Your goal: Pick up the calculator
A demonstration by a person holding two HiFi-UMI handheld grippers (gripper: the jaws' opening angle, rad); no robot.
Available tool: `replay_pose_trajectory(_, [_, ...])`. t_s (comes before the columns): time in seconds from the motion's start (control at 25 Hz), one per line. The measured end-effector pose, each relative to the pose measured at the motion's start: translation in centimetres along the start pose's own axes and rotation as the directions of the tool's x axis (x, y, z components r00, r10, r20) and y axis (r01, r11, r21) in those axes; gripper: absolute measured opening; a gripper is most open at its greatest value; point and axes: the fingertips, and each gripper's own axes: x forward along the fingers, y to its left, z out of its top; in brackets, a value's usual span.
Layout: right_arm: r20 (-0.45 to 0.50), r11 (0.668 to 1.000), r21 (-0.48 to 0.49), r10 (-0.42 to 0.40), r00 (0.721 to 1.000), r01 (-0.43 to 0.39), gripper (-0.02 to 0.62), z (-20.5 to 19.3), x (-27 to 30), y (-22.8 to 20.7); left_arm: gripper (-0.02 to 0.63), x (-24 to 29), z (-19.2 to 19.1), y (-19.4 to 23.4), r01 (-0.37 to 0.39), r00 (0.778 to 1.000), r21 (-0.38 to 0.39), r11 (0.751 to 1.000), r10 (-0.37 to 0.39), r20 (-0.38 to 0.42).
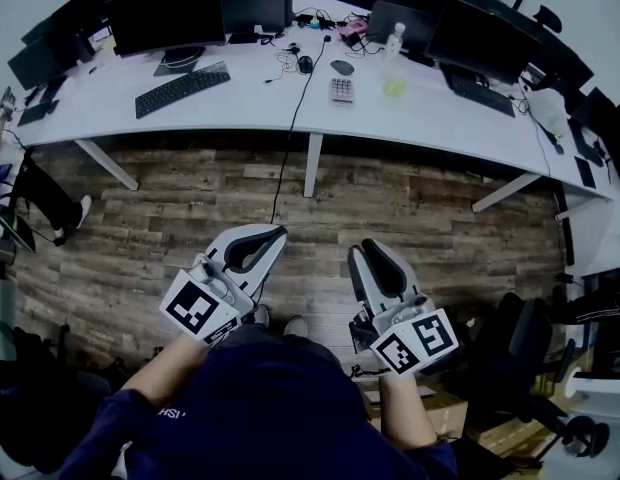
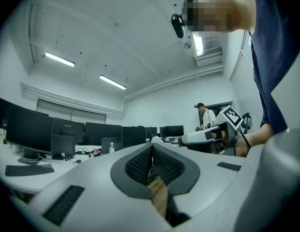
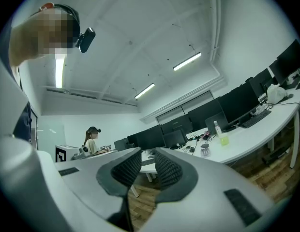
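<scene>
The calculator [image 1: 341, 90] is small and grey and lies flat on the long white desk [image 1: 240, 108], far ahead of both grippers. It also shows as a small grey slab [image 3: 203, 151] on the desk in the right gripper view. My left gripper [image 1: 279, 232] is held over the wooden floor with its ribbed pads meeting at the tips [image 2: 151, 146] and nothing between them. My right gripper [image 1: 367, 247] hangs beside it. Its jaws [image 3: 148, 152] stand apart with a narrow empty gap. Both point level toward the desk.
On the desk are a black keyboard [image 1: 182, 89], several dark monitors [image 1: 168, 13], a mouse [image 1: 342, 67] and a clear bottle [image 1: 394, 40]. A black cable [image 1: 290, 138] hangs to the floor beside a desk leg [image 1: 312, 163]. An office chair [image 1: 530, 358] is at right. A person [image 3: 92, 141] stands behind.
</scene>
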Motion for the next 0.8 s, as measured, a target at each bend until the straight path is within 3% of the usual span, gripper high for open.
replay_pose_trajectory(0.8, [-0.020,1.000,-0.001,-0.013,1.000,0.013,0.199,-0.1,1.0,0.8,0.029,-1.5,0.2,1.0,-0.003,1.000,-0.005,1.000,0.003,0.011])
